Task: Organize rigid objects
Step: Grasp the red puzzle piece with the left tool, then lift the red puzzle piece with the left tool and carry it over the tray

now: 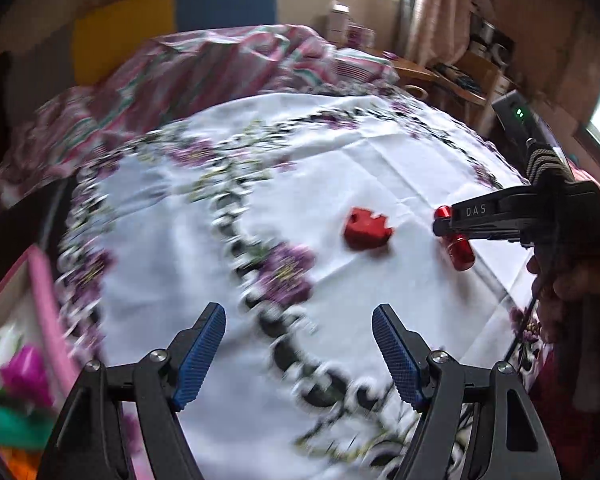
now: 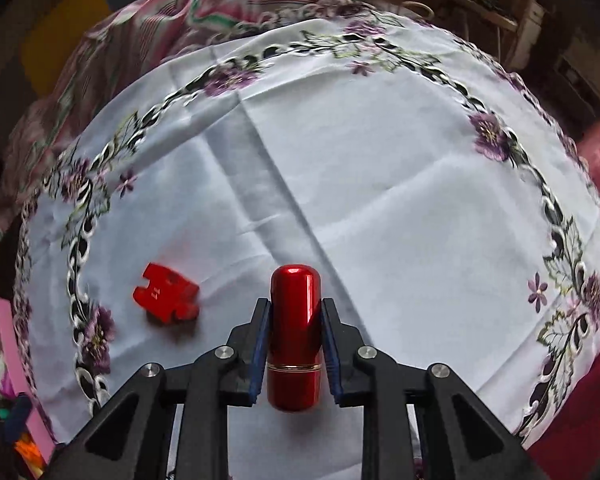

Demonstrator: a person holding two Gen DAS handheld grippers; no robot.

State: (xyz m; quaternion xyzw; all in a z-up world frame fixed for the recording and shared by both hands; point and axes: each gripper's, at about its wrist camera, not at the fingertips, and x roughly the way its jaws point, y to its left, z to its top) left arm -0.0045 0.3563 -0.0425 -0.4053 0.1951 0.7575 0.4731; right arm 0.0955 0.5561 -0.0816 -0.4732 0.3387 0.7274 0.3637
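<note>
A white floral cloth covers the surface; take the red notched block lying on it as the landmark. Far left of it a pink box is cut off by the frame, its bright contents too blurred to name. Behind it lies striped pink bedding, then a window. The left gripper hangs empty, fingers well apart, in front of the block. Just right of the block, the right gripper is clamped on a glossy red capsule-shaped case. Cluttered wooden shelves at far right are hard to make out.
</note>
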